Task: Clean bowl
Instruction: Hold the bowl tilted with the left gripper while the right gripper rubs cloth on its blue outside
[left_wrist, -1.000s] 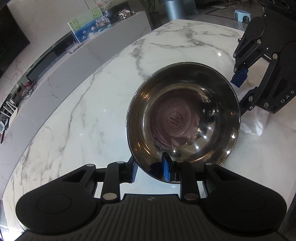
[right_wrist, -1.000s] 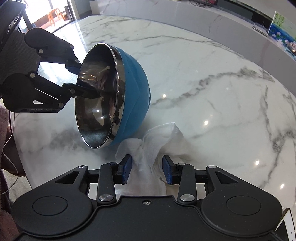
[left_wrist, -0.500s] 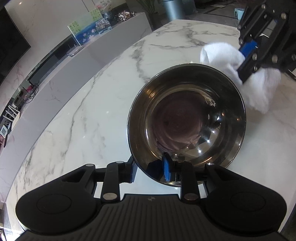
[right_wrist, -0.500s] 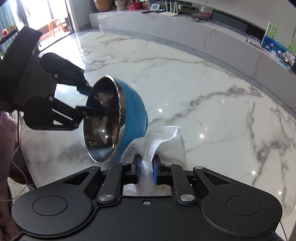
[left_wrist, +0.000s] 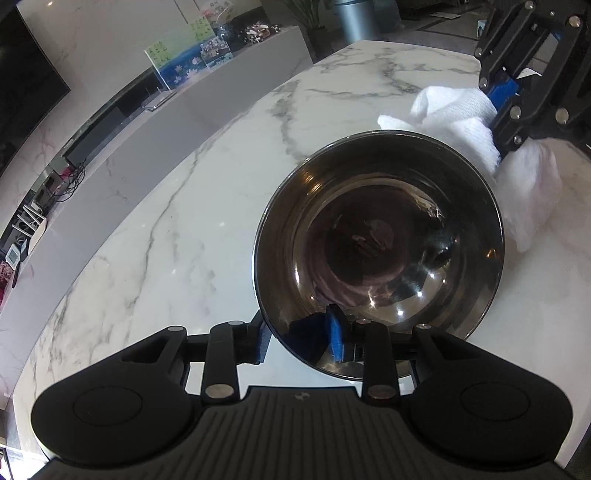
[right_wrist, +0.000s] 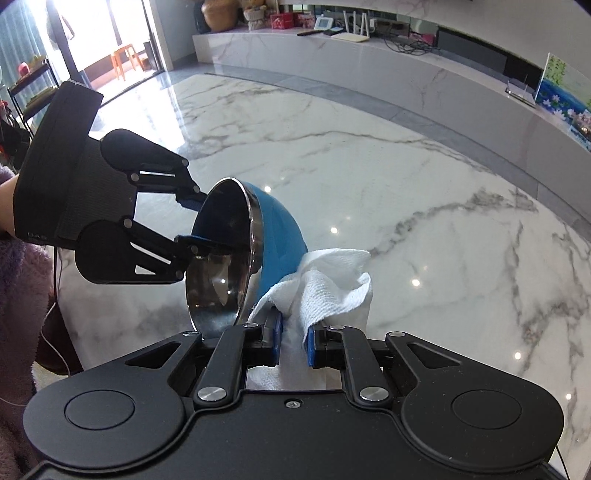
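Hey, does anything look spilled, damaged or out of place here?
Nothing stands out. The blue steel-lined bowl is tipped on its side only because the left gripper holds its rim; the right gripper holds the white paper towel.

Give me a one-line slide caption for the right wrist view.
Right gripper clamps a white paper towel beside the tilted blue bowl, gripped at its rim by the left gripper.

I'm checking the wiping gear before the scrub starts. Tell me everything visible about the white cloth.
The white cloth looks like a soft, waffle-textured paper towel or rag, crumpled into loose folds. The right gripper is shut on its bunched middle, with the ends flaring out past the blue pads. It is held beside the tilted bowl, against or very near its blue outer wall, not inside it. It appears dry and unstained.
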